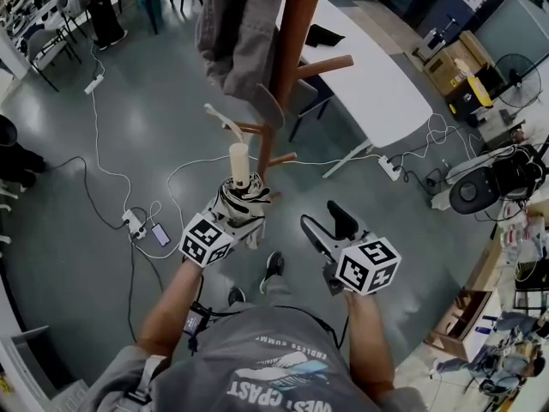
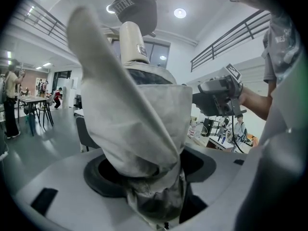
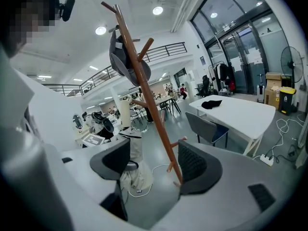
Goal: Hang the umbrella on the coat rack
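Note:
My left gripper (image 1: 243,209) is shut on the folded umbrella (image 1: 240,197), gripping its bundled pale canopy (image 2: 139,124). The umbrella stands upright with its cream handle (image 1: 238,165) pointing up, just left of the brown wooden coat rack (image 1: 292,58). In the left gripper view the handle (image 2: 133,41) rises under a grey cap (image 2: 137,8) hung on the rack. My right gripper (image 1: 324,217) is open and holds nothing, to the right of the umbrella. In the right gripper view, the rack pole (image 3: 147,90) shows between its open pads (image 3: 197,162), and the umbrella (image 3: 130,148) stands left of the pole.
A grey garment (image 1: 232,33) hangs on the rack's left side. A white table (image 1: 377,75) with a chair (image 1: 313,97) stands behind the rack. Cables, a power strip (image 1: 133,223) and a phone (image 1: 160,234) lie on the grey floor at the left. A fan (image 1: 480,191) and boxes are at the right.

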